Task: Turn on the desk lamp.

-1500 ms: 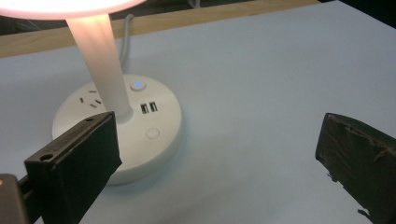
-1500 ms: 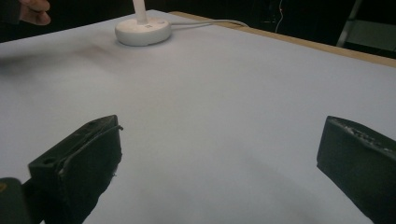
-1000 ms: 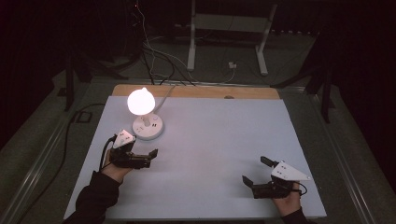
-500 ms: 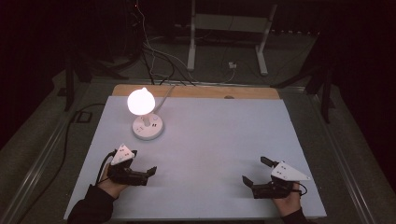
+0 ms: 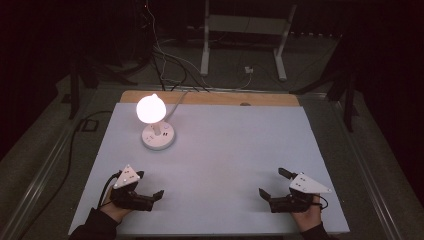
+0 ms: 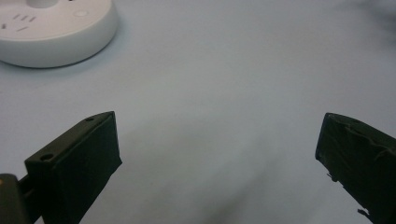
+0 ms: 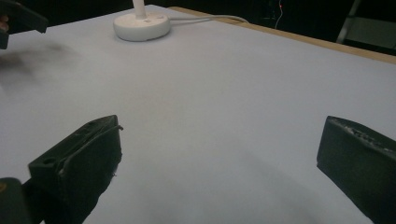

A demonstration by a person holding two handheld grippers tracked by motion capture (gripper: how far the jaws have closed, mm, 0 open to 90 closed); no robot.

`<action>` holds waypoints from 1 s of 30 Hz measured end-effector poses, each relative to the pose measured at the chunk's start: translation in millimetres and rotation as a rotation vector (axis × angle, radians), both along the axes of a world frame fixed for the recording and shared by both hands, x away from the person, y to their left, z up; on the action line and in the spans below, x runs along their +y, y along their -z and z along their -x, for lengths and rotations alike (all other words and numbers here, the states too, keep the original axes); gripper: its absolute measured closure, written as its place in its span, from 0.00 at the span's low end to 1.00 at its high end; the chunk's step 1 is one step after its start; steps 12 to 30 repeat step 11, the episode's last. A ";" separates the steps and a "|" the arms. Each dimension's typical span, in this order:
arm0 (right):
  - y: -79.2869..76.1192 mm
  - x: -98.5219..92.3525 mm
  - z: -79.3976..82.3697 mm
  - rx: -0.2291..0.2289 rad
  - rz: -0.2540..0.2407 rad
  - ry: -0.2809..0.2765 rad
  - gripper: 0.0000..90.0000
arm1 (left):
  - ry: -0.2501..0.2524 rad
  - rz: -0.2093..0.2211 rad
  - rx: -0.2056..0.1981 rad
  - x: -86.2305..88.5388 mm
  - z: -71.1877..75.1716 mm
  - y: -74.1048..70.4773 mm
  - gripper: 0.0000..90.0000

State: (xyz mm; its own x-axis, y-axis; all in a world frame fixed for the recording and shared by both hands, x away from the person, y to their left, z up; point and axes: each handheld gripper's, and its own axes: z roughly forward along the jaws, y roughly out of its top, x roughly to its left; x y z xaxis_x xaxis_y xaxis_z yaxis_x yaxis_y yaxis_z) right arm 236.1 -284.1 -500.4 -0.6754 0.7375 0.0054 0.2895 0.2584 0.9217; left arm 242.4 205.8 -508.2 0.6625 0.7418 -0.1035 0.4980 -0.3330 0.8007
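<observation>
A small white lamp with a lit round bulb [image 5: 150,107] stands on its round base [image 5: 158,136] at the far left of the pale table [image 5: 230,140]. My left gripper [image 5: 149,185] hovers near the front left edge, well short of the base, open and holding nothing. In the left gripper view the gripper [image 6: 217,140] has wide jaws over bare table, with the lamp base [image 6: 51,28] at the top left. My right gripper [image 5: 272,182] rests near the front right edge, open and empty. The right gripper view has the gripper [image 7: 219,144] facing the lamp base [image 7: 142,23].
The lamp's white cable [image 5: 172,102] runs off the far edge over a wooden strip [image 5: 210,97]. Behind the table, on the dark floor, lie several cables [image 5: 165,60] and a metal stand [image 5: 240,30]. The left gripper's jaw [image 7: 18,18] shows top left in the right gripper view.
My left gripper has drawn back from beside the lamp base toward the table's front edge, still open. The right gripper has stayed in place.
</observation>
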 end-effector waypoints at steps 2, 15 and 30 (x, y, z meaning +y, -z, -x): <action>0.0 0.8 0.3 -0.001 0.005 -0.003 0.00 | 0.008 -0.018 -0.007 -1.6 -0.5 0.9 0.00; 0.5 1.4 -0.2 0.002 0.009 -0.006 0.00 | 0.023 -0.027 -0.001 -3.9 -2.2 2.2 0.00; 0.5 1.4 -0.2 0.002 0.009 -0.006 0.00 | 0.023 -0.027 -0.001 -3.9 -2.2 2.2 0.00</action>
